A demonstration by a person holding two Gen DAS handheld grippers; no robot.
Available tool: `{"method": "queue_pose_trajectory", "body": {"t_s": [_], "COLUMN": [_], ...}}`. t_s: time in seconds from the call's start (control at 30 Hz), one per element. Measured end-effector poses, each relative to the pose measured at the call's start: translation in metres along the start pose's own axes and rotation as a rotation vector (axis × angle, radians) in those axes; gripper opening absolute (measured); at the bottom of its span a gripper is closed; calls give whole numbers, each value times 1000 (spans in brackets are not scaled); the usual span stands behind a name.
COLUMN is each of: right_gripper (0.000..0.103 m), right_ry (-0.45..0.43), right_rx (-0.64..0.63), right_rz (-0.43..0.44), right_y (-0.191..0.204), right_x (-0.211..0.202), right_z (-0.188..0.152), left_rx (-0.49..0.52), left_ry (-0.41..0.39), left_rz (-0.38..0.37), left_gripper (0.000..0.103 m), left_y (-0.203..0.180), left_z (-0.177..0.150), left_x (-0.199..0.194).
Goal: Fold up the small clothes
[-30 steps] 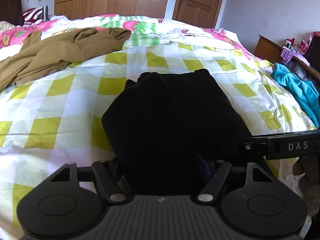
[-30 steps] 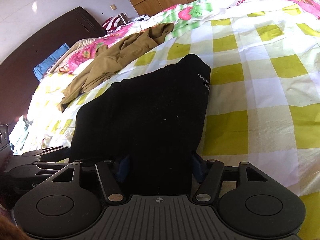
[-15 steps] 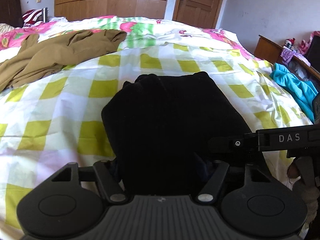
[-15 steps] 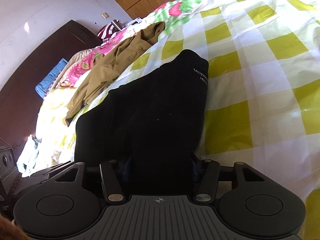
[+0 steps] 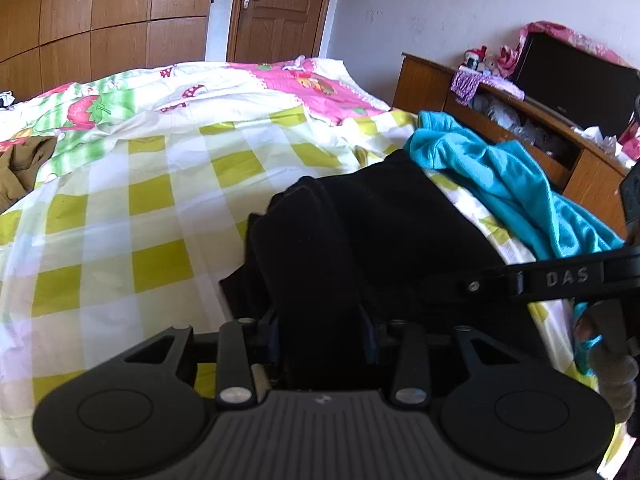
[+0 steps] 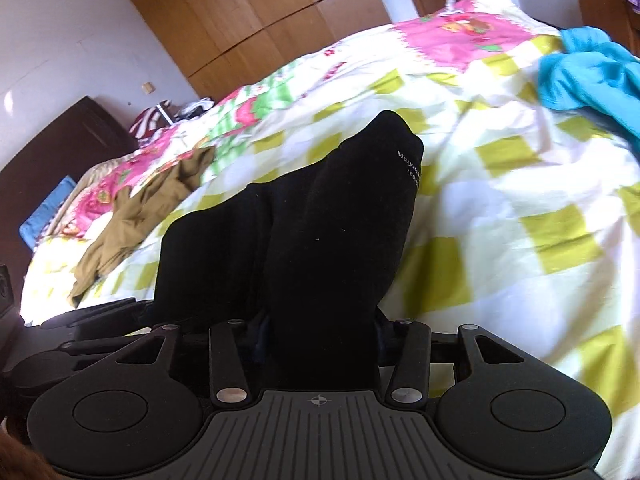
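While bunching up between both pairs of jaws, lying folded over the checked bedsheet (image 5: 120,248): black garment (image 5: 380,240), low at about 6 o'clock in each wrist view. Left gripper (image 5: 322,336) having just been closing, now narrowly parted and pinching that black cloth. Right gripper (image 6: 320,332) likewise just closing, clamping the garment's near edge. Teal garment (image 5: 512,184) lying at 2 o'clock, touching the black one. Brown garment (image 6: 136,216) crumpling at 9 o'clock, well apart.

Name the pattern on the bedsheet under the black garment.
White with yellow-green checks on the bedsheet; clearest in the left wrist view.
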State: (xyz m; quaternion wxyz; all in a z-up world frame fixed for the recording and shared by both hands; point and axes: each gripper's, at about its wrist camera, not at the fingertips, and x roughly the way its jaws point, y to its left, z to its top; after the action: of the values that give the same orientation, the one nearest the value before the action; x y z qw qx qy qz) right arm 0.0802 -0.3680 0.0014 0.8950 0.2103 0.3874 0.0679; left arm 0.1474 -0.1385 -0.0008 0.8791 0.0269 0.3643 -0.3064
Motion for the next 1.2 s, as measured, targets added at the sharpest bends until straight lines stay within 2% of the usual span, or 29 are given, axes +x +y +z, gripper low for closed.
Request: {"method": "queue_pose_trajectory", "body": {"t_s": [0.1, 0.23, 0.33, 0.43, 0.53, 0.6, 0.67, 0.7, 0.77, 0.8, 0.87, 0.93, 1.0, 1.1, 1.2], "right_gripper": [45, 57, 60, 61, 62, 61, 62, 62, 62, 62, 64, 66, 66, 65, 66], "right_ry": [25, 21, -16, -74, -136, -142, -148, -146, -92, -73, -50, -49, -65, -156, -186], "right_rx": [18, 48, 13, -66, -94, -96, -112, -120, -141, -169, -275, -311, -264, -159, -125], "right_rz": [0, -16, -26, -94, -89, -72, -61, -36, 18, 13, -60, -101, -88, -30, -69], "right_y": [-26, -40, -37, -25, -16, -13, -6, -2, 9, 15, 29, 35, 34, 20, 2], "right_x": [-3, -4, -16, -28, -47, -54, -58, -56, -45, -38, -20, -13, -28, -66, -77], "right_z": [3, -6, -8, -11, -14, -17, -24, -28, -40, -47, -58, -61, -54, -47, -45], "left_rx": [3, 41, 44, 57, 59, 108, 153, 160, 159, 160, 170, 199, 201, 166, 138], "left_ry": [14, 0, -29, -86, -111, -101, -49, -18, 2, 3, 4, 8, -5, -37, -43], "left_rz": [-1, 17, 52, 104, 83, 113, 178, 209, 242, 258, 272, 292, 287, 254, 209], "left_gripper": [52, 52, 52, 52, 53, 53, 53, 58, 60, 62, 62, 61, 61, 61, 61], "left_y": [-15, -26, -24, -25, -27, -32, -32, -27, -19, -17, -19, -26, -30, -32, -39], "left_z": [-1, -1, 5, 20, 32, 32, 26, 20, 8, 4, 3, 7, 12, 16, 6], "left_x": [8, -2, -10, -11, -4, 8, 27, 37, 47, 48, 45, 41, 29, 4, -14]}}
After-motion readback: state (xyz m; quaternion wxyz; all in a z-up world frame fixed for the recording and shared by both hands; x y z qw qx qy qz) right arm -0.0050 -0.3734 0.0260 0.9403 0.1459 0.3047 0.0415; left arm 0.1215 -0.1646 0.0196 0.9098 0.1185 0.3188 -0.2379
